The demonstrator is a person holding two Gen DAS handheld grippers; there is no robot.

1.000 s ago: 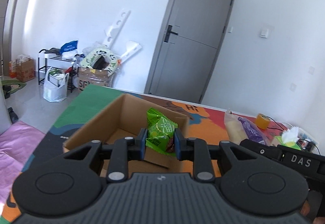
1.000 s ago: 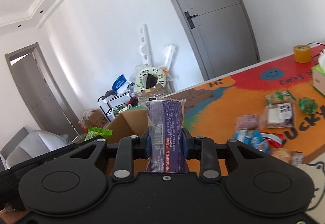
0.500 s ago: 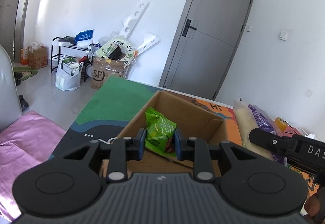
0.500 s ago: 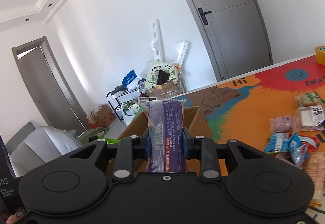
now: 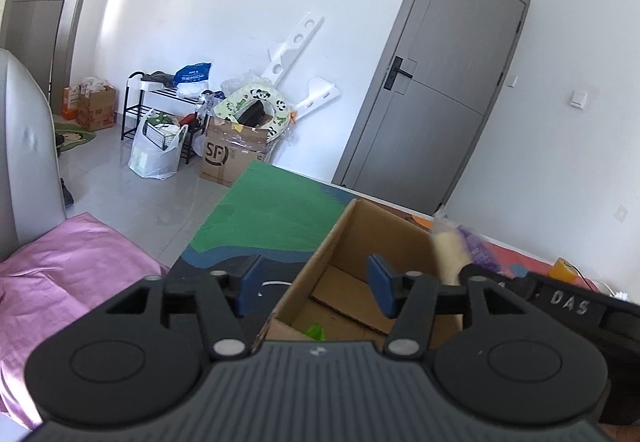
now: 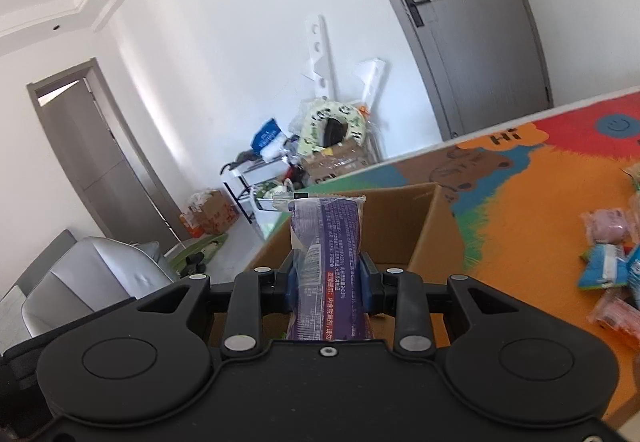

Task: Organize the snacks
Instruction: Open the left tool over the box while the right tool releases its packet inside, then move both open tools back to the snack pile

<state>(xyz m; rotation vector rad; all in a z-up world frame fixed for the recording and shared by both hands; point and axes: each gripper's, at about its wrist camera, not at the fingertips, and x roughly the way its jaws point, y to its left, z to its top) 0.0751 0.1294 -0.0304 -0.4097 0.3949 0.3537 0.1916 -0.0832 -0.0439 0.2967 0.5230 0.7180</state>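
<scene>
Your left gripper (image 5: 314, 284): fingers spread, empty, over the cardboard box (image 5: 360, 238); green snack packet (image 5: 313, 330) inside. Your right gripper (image 6: 327, 278): fingers pinching the purple snack pack (image 6: 326, 262) above the box.

Black hand-held gripper (image 5: 313, 284), blue finger pads (image 5: 378, 284), silver screws

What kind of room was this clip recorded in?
Most likely a lived-in home room, not a lab: a grey interior door, a shoe rack with bags and boxes against the wall, a pink bedsheet, and a table under a colourful cartoon mat.
</scene>
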